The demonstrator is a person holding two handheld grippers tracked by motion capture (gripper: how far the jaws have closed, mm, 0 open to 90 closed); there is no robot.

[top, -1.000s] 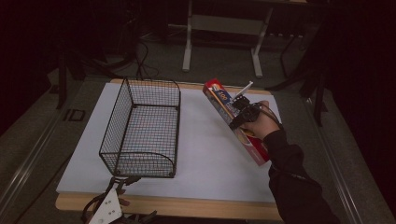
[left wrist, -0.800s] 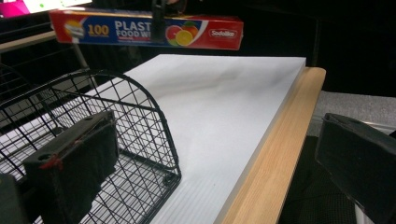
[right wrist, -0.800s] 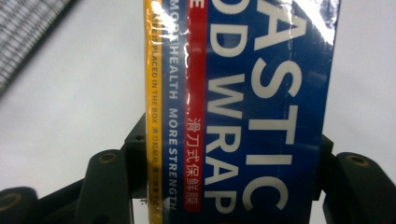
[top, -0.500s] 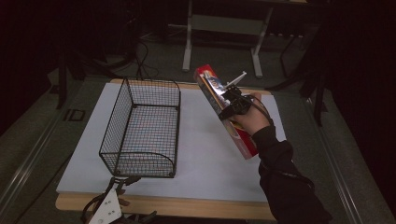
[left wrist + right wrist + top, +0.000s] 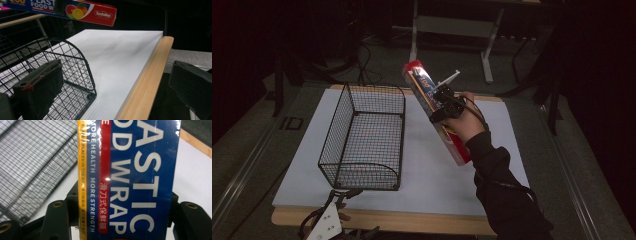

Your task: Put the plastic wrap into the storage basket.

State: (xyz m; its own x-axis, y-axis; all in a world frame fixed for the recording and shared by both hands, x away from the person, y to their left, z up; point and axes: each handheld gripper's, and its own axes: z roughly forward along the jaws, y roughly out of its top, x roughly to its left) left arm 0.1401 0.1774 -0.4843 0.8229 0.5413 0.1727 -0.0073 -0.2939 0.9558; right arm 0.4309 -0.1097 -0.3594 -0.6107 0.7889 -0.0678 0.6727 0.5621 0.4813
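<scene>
Raised higher than before, the glossy rectangular plastic wrap box (image 5: 434, 107) is clamped between the right gripper's (image 5: 444, 102) jaws above the worktop's (image 5: 427, 165) far edge, beside the wire basket (image 5: 362, 137); left gripper (image 5: 112, 95) gapes wide.

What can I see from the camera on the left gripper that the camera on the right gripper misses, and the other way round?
The left gripper view alone shows the table's wooden edge, the box's fruit picture and its end hanging in the air, and the left gripper with its fingers wide apart. The right gripper view alone gives a close look at the box's lettering, with the right gripper clamped on its sides. Both show the plastic wrap box, the wire basket and the white board.
</scene>
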